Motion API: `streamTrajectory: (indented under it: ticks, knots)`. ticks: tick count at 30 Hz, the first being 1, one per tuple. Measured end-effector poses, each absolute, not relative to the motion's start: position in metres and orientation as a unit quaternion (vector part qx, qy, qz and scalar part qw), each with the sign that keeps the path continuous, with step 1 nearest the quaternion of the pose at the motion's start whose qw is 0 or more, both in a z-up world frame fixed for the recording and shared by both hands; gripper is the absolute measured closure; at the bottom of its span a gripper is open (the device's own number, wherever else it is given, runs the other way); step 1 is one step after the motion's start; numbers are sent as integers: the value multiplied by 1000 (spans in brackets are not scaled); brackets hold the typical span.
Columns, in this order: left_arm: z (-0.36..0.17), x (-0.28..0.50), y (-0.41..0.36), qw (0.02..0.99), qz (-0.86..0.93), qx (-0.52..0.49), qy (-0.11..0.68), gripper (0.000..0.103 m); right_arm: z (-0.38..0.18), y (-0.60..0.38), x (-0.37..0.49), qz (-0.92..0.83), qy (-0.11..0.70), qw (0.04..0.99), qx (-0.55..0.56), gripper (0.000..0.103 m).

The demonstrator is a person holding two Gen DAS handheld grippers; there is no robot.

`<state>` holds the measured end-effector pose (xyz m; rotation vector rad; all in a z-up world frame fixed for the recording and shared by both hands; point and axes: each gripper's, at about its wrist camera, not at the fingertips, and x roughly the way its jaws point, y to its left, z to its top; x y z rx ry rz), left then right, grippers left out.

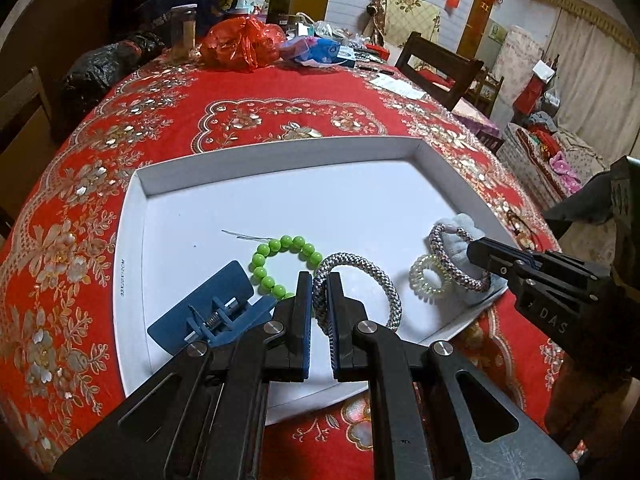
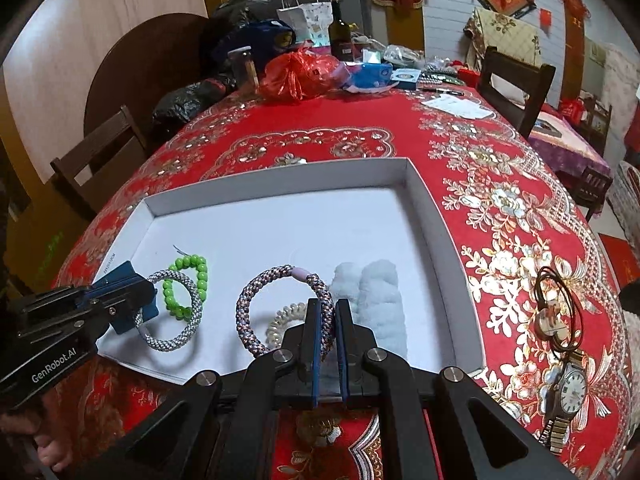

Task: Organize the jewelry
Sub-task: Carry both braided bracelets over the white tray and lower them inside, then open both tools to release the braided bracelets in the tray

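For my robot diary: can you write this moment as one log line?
left gripper: shut on grey bracelet | right gripper: shut on pink bracelet | both over tray

Two rope bracelets [image 1: 360, 280] [image 2: 280, 308], one green bead bracelet [image 1: 280, 264], one coil tie [image 1: 428, 280], one wristwatch [image 2: 568, 396].

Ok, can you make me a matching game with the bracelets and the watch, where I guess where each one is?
Things:
1. grey braided bracelet
2. pink-blue braided bracelet
3. green bead bracelet
4. wristwatch

Places:
A. lying free in the white tray
B. on the red tablecloth, outside the tray
C. between the left gripper fingers
D. between the right gripper fingers

Pairs: 1-C, 2-D, 3-A, 4-B
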<state>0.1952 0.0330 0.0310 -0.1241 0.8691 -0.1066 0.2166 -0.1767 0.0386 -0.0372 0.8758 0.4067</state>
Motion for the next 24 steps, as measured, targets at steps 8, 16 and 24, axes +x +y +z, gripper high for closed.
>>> streamTrajectory:
  ticks: [8, 16, 24]
  knots:
    - [21, 194, 30, 900, -41, -46, 431, 97, 32, -174, 216, 200, 431, 880, -19, 97]
    - [17, 195, 29, 897, -42, -46, 437, 97, 30, -175, 216, 200, 432, 879, -15, 97]
    - [16, 195, 28, 897, -39, -45, 437, 96, 30, -177, 217, 204, 433, 878, -2, 97]
